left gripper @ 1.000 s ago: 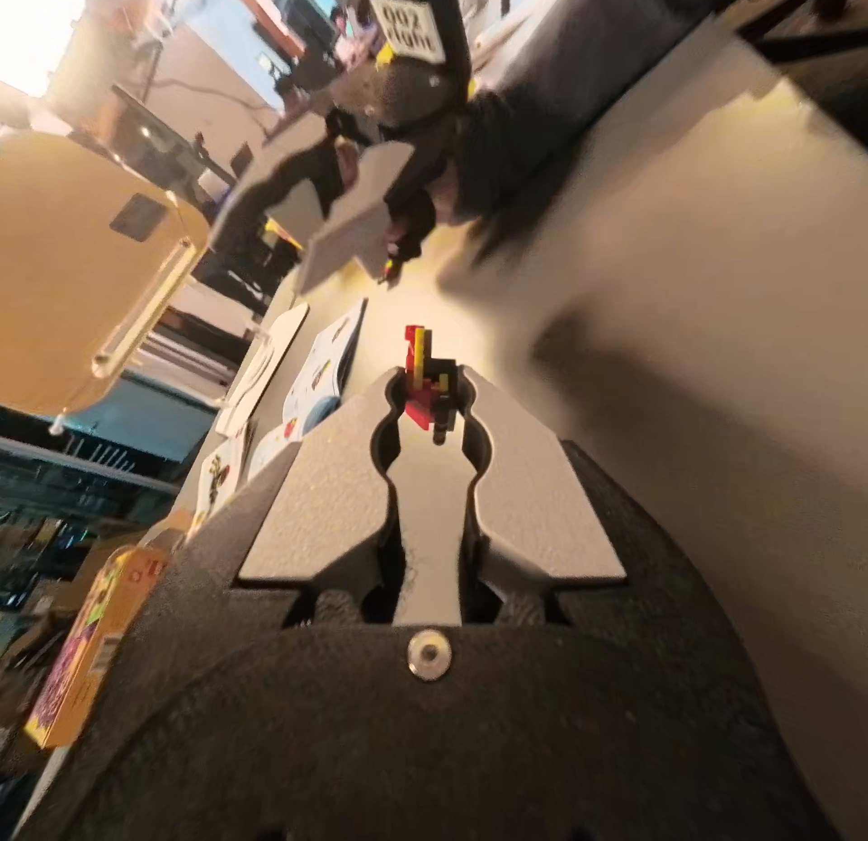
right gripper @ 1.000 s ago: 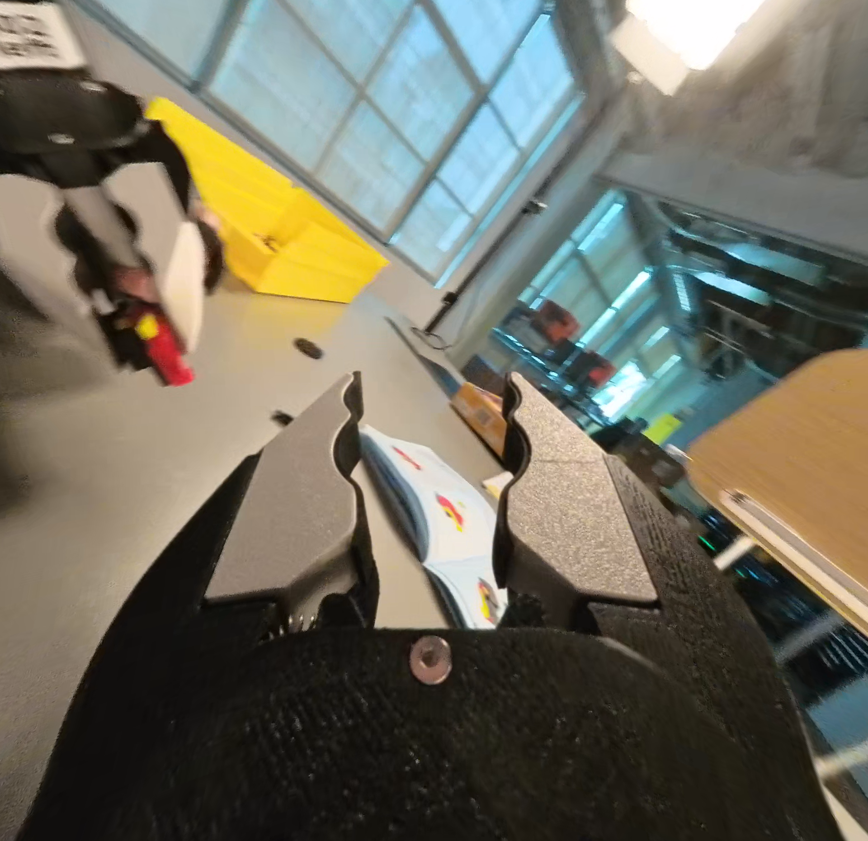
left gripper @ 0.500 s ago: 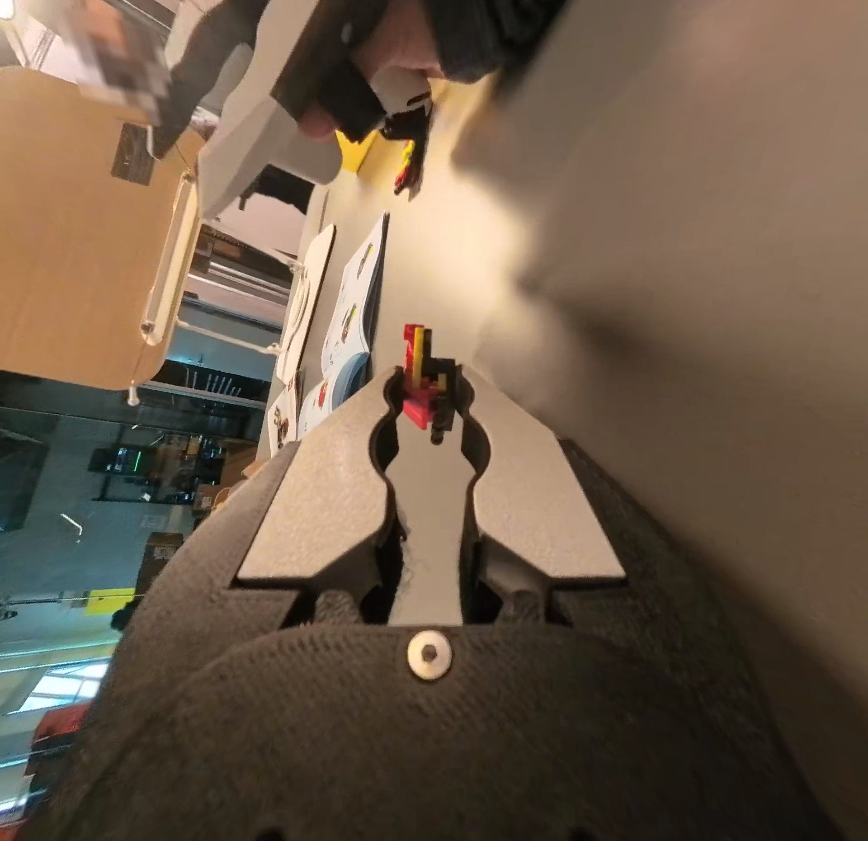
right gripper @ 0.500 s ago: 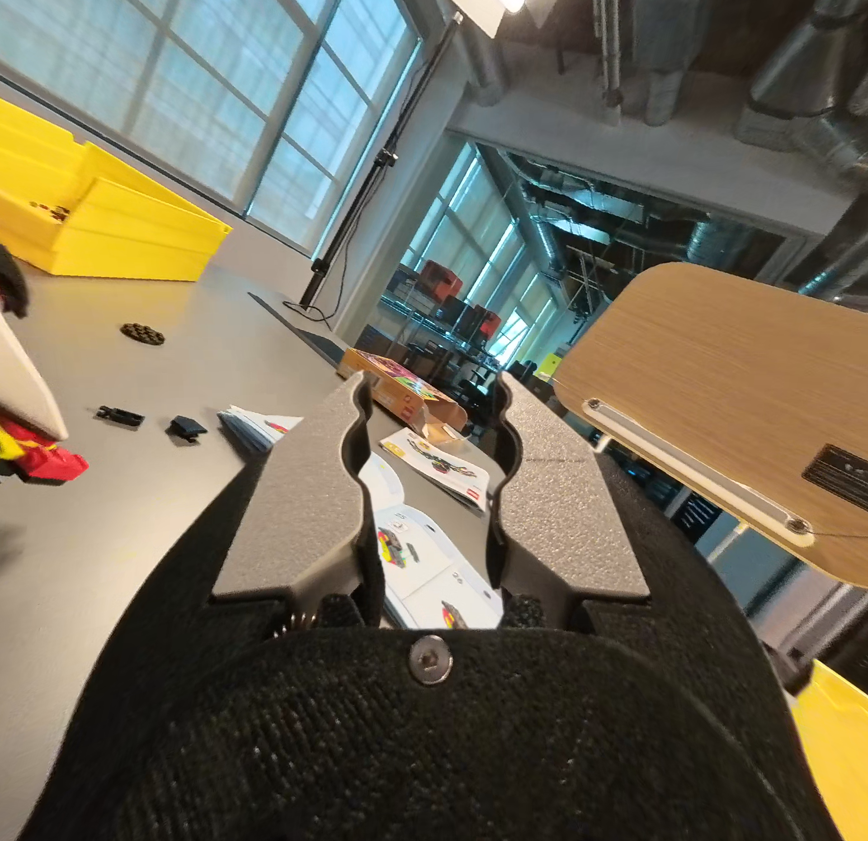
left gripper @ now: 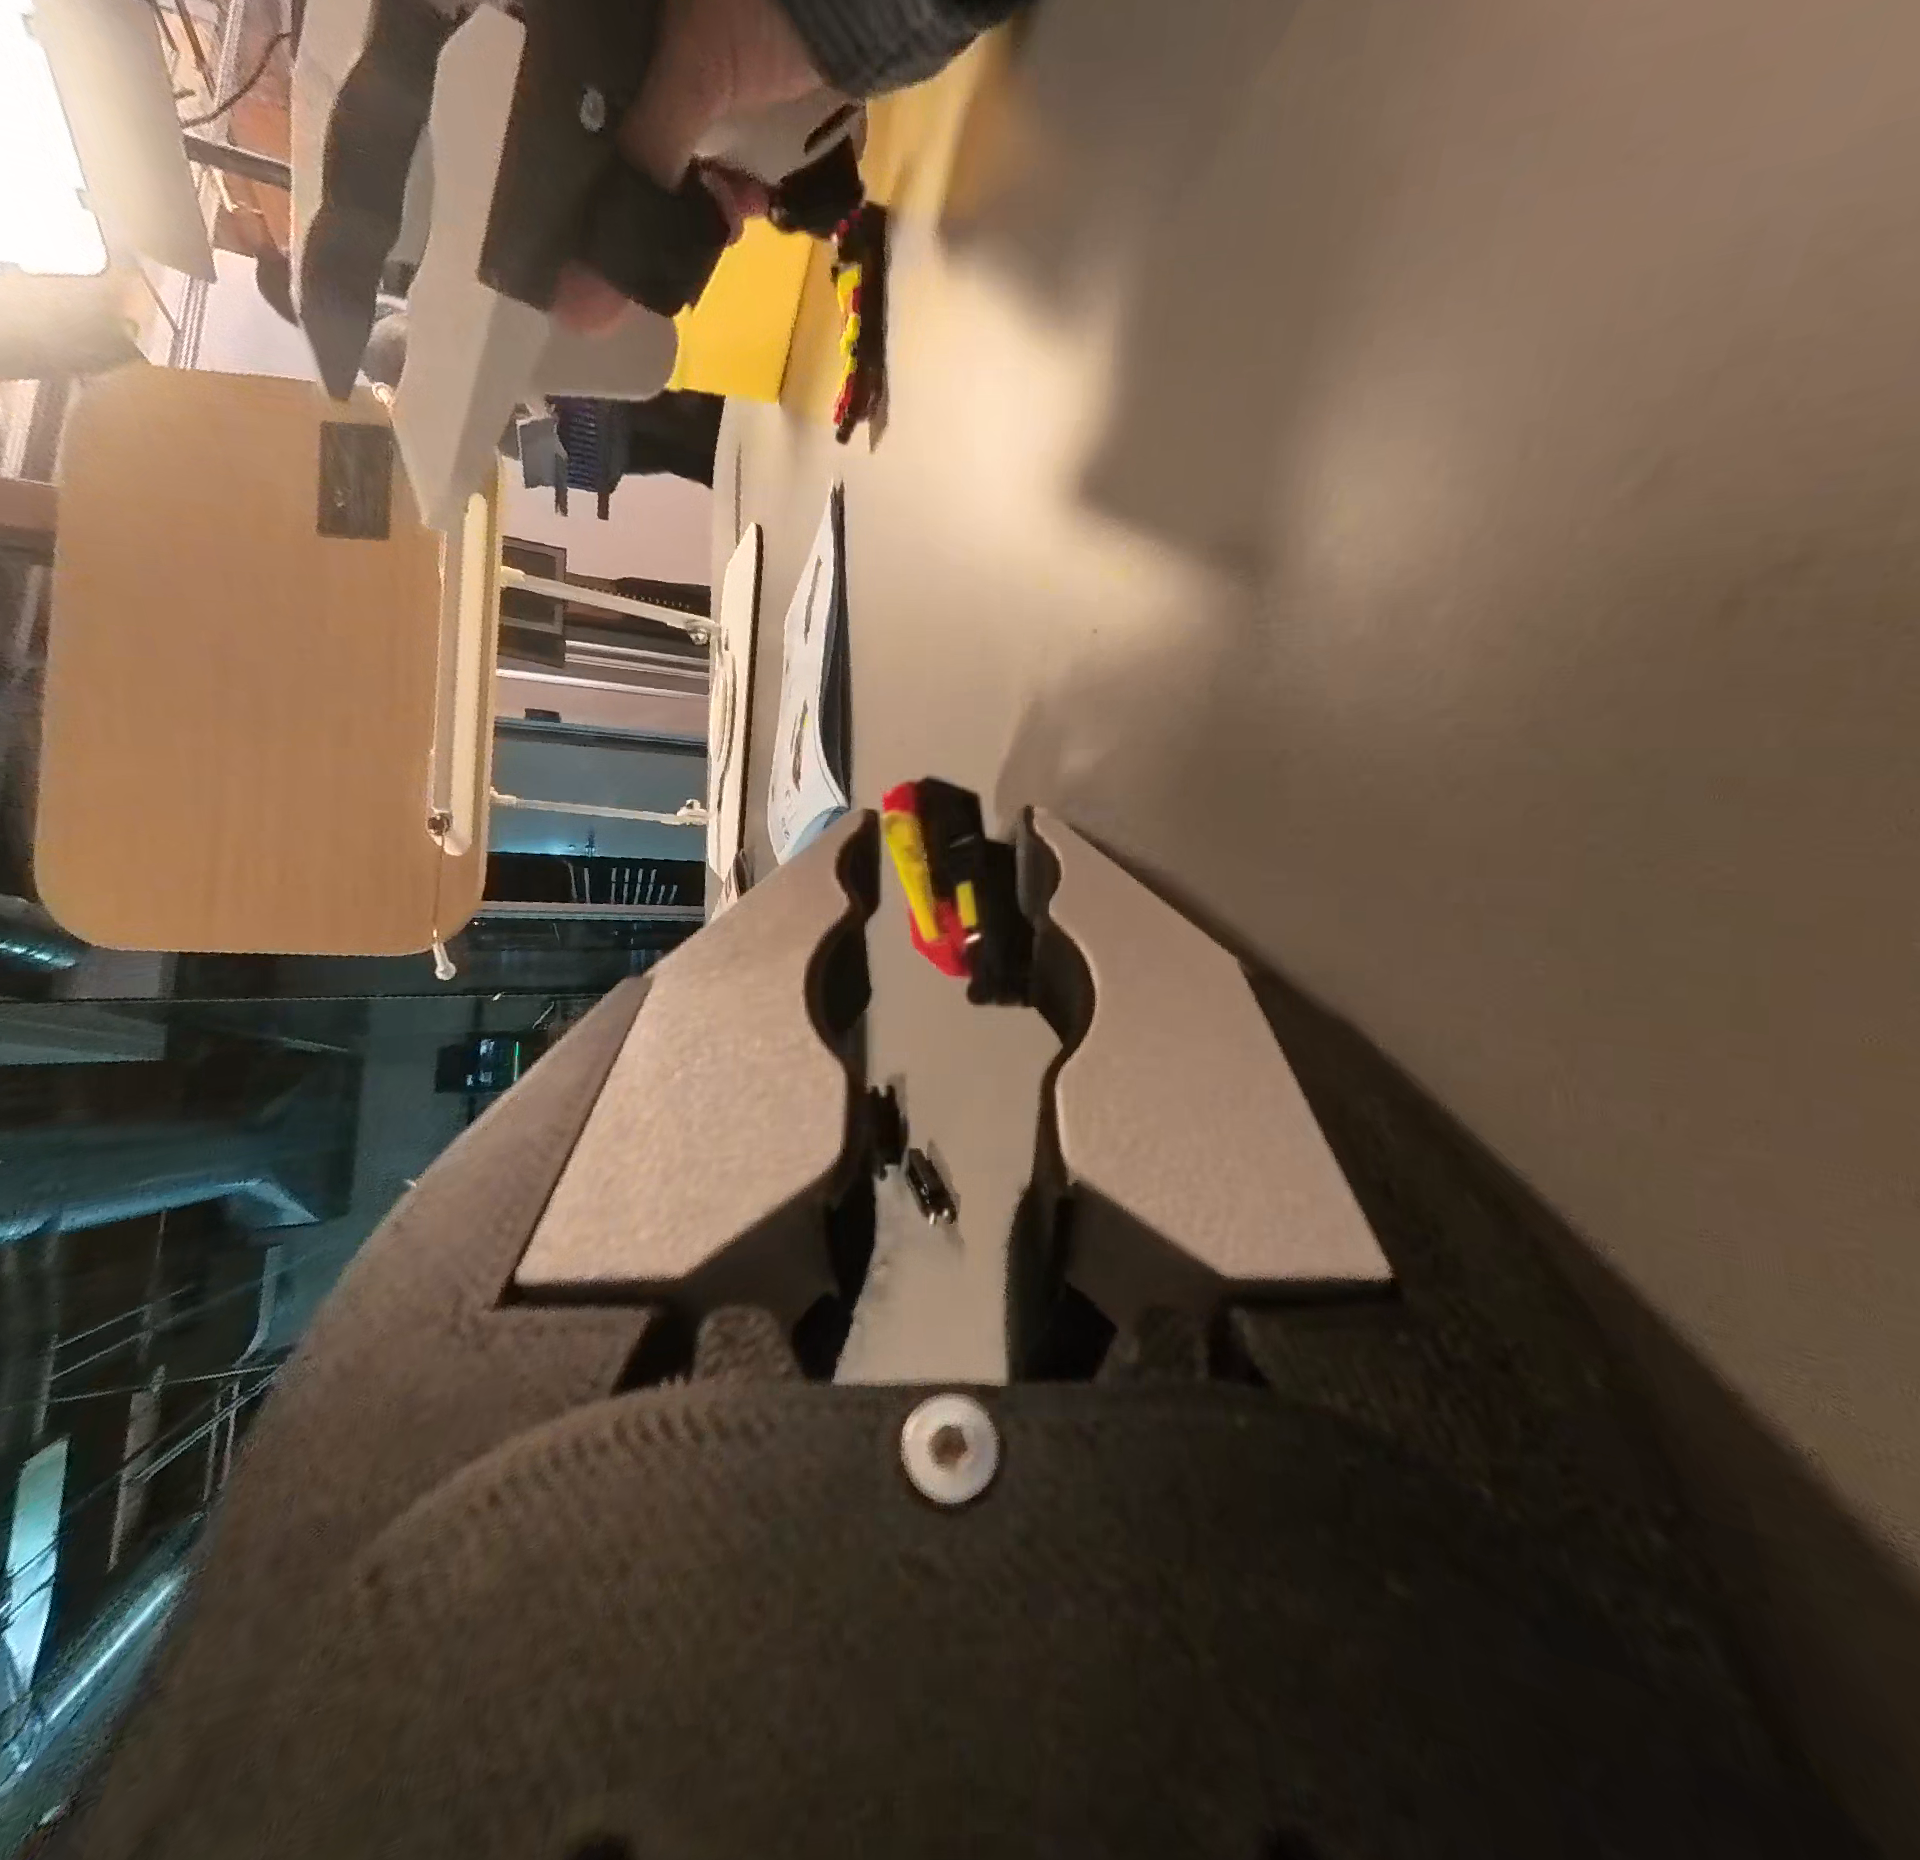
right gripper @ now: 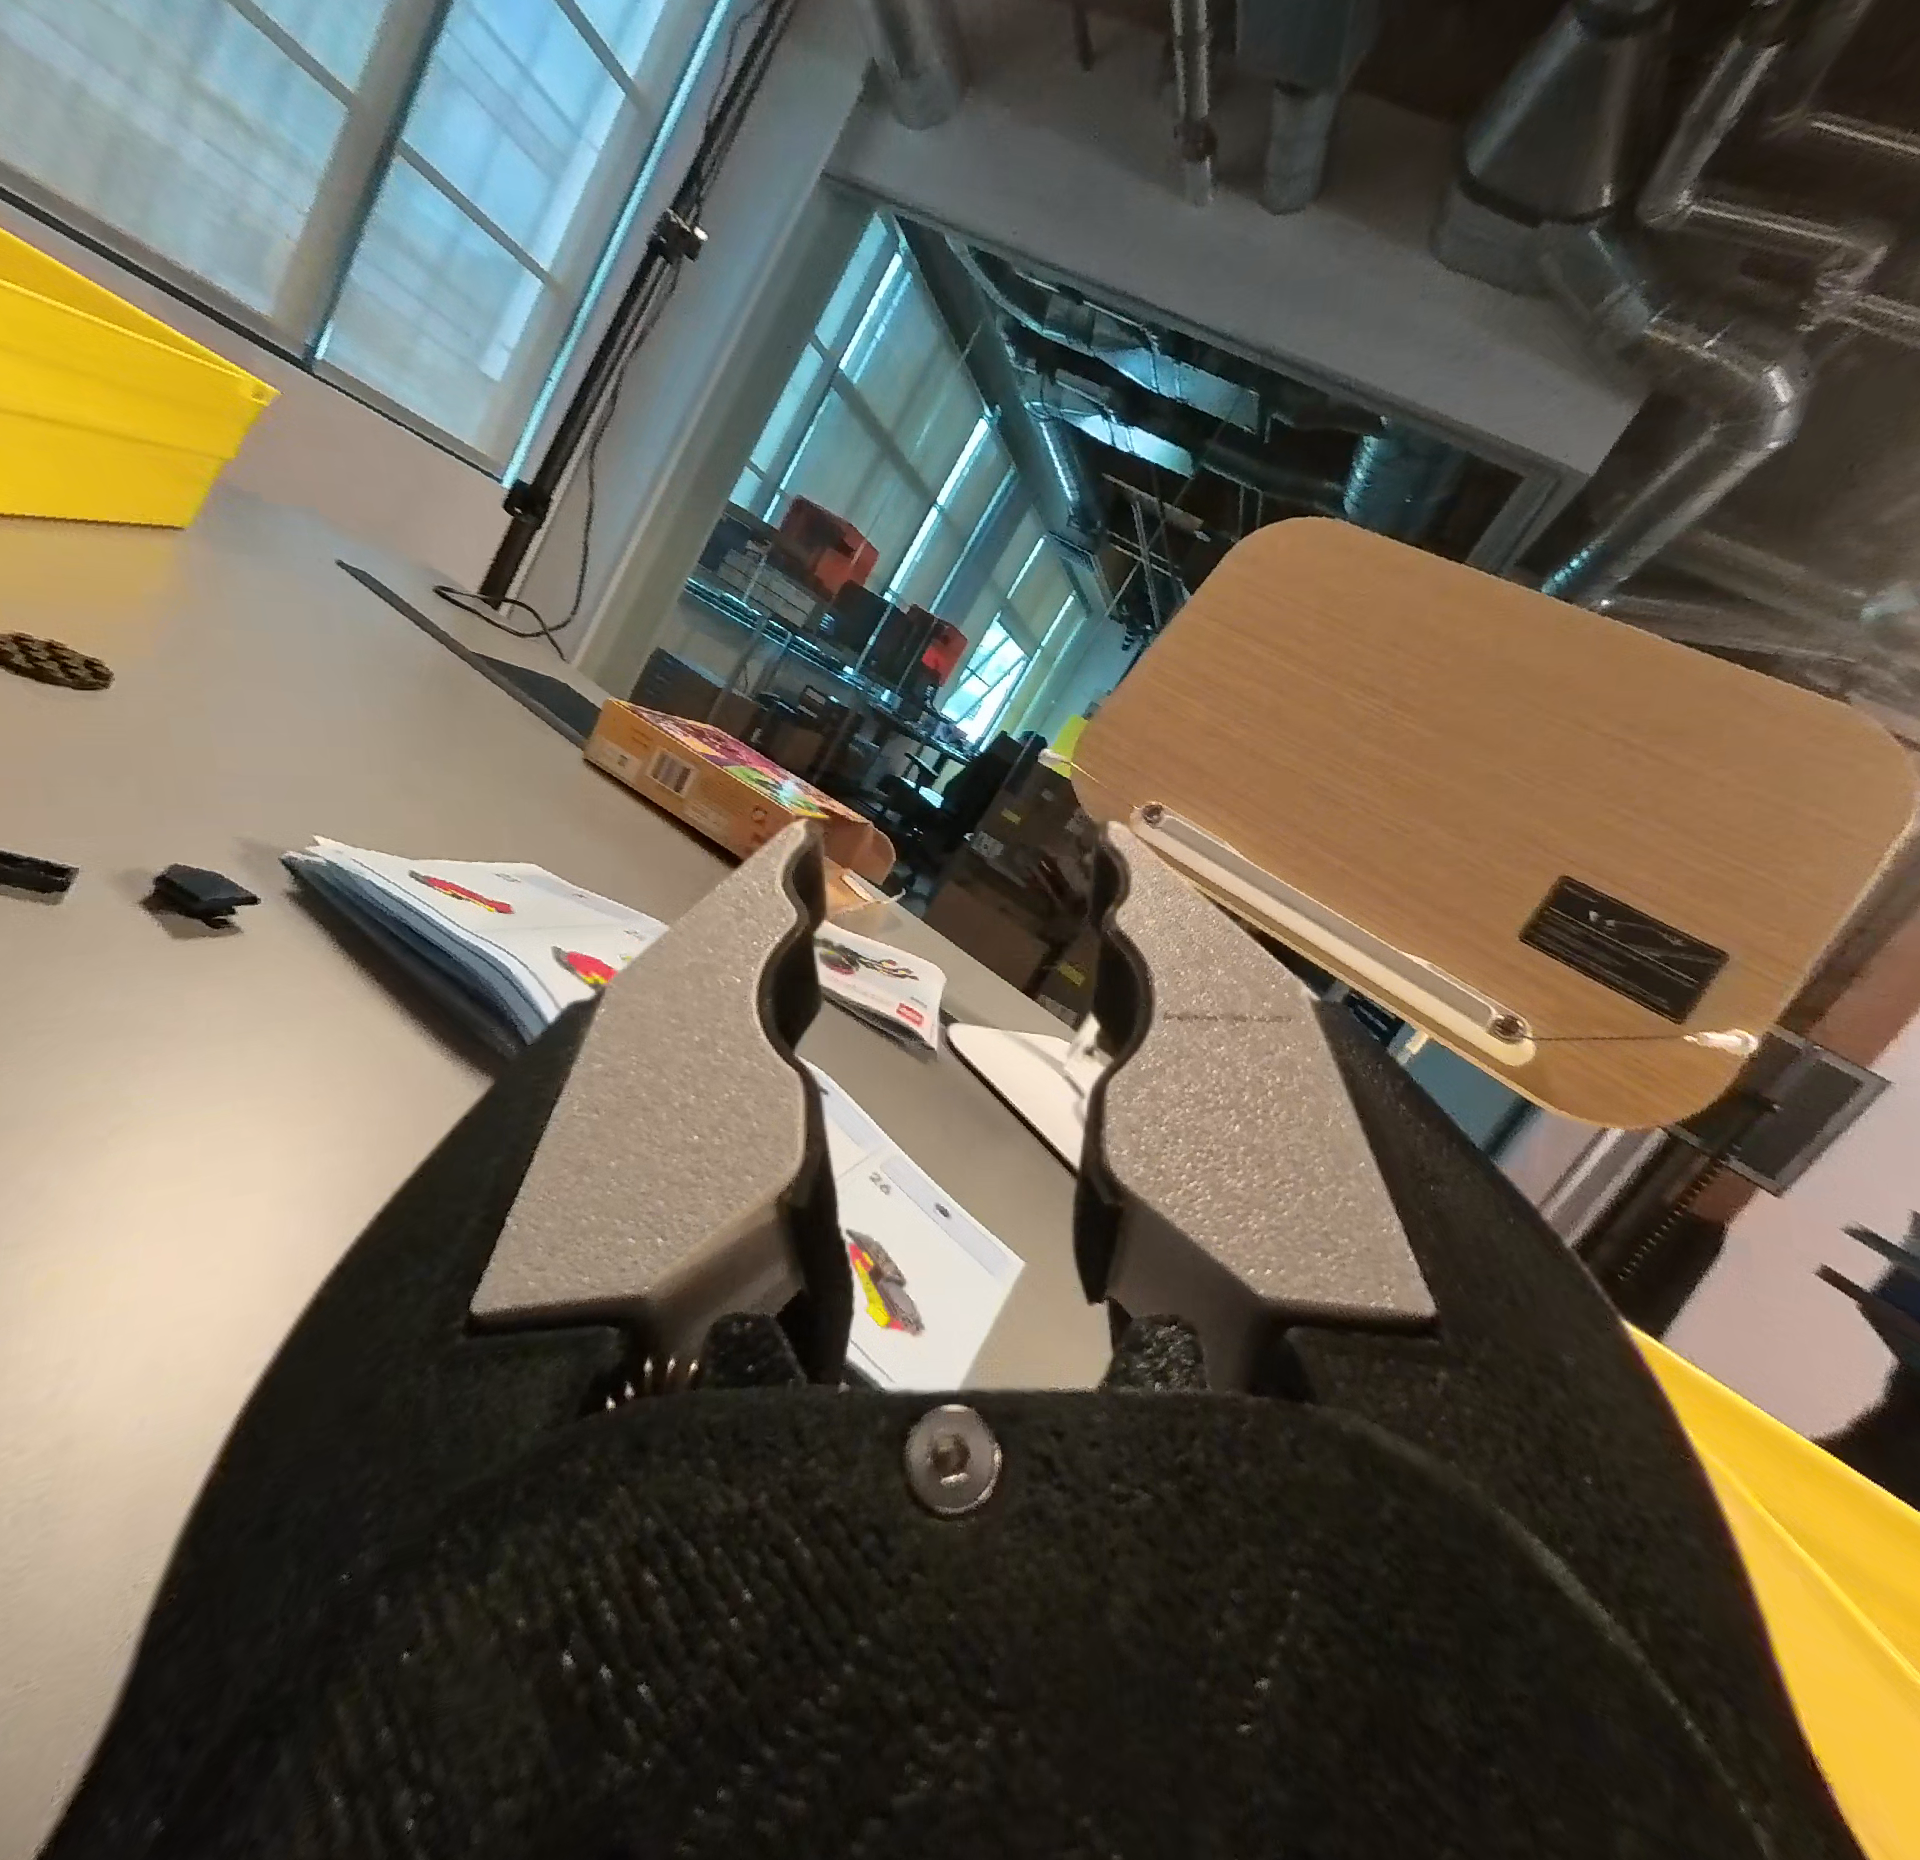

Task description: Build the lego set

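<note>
My left gripper (left gripper: pixel 948 828) is shut on a small red, yellow and black lego assembly (left gripper: pixel 940 891), which sits tilted between the fingertips, close above the grey table (left gripper: pixel 1455 667). Two small black lego pieces (left gripper: pixel 928 1185) lie on the table behind it, and they also show at the left of the right wrist view (right gripper: pixel 203 891). My right gripper (right gripper: pixel 956 854) is open and empty, low over the open instruction booklet (right gripper: pixel 468 927). It shows far off in the left wrist view (left gripper: pixel 395 408), held by a hand in a dark sleeve. A second red and yellow lego build (left gripper: pixel 857 335) lies beside it.
A yellow bin (right gripper: pixel 104 428) and a black round piece (right gripper: pixel 52 659) are at the far left. A lego box (right gripper: pixel 717 782) lies beyond the booklet. A wooden board on a white stand (right gripper: pixel 1507 802) rises on the right. Another yellow bin's edge (right gripper: pixel 1818 1498) is near right. The black round piece (right gripper: pixel 52 659) is closer to my left gripper, around 25 centimeters from its tips; the right tips are 35 centimeters off.
The right gripper has swung right, so the left gripper has left its view. The lego assembly now sits tilted and lower in the left jaws.
</note>
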Tool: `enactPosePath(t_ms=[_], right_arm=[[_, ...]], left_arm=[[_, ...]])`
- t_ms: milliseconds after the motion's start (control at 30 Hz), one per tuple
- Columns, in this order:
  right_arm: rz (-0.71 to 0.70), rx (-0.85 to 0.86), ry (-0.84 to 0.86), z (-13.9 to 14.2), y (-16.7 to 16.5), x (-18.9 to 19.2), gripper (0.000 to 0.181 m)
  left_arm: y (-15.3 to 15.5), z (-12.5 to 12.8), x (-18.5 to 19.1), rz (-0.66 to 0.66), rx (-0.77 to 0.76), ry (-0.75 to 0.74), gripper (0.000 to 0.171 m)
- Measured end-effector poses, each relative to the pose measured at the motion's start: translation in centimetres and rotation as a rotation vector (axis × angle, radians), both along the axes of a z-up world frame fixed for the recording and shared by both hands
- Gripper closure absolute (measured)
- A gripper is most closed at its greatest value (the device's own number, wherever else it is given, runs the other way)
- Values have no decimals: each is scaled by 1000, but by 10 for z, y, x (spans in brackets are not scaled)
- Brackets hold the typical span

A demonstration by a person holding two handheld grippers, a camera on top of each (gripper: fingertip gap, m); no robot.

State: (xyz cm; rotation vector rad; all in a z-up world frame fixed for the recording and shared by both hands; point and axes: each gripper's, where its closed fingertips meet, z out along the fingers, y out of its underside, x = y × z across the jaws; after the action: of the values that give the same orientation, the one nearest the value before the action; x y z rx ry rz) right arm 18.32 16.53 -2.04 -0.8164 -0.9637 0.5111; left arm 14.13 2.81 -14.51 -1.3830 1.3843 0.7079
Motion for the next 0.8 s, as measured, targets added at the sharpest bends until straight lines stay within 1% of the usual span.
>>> enactPosePath(t_ms=[267,567,800], right_arm=[[-67,-31,34,2,11,13,132],[-106,-29,29,1,13,24,132],[-135,-26,16,-1,9,32,132]], left_arm=[[-2,2,-2,2,-36,-12,138],[-25,4,-10,-23,-91,-65,131],[-32,6,-19,-33,-132,-103,123]])
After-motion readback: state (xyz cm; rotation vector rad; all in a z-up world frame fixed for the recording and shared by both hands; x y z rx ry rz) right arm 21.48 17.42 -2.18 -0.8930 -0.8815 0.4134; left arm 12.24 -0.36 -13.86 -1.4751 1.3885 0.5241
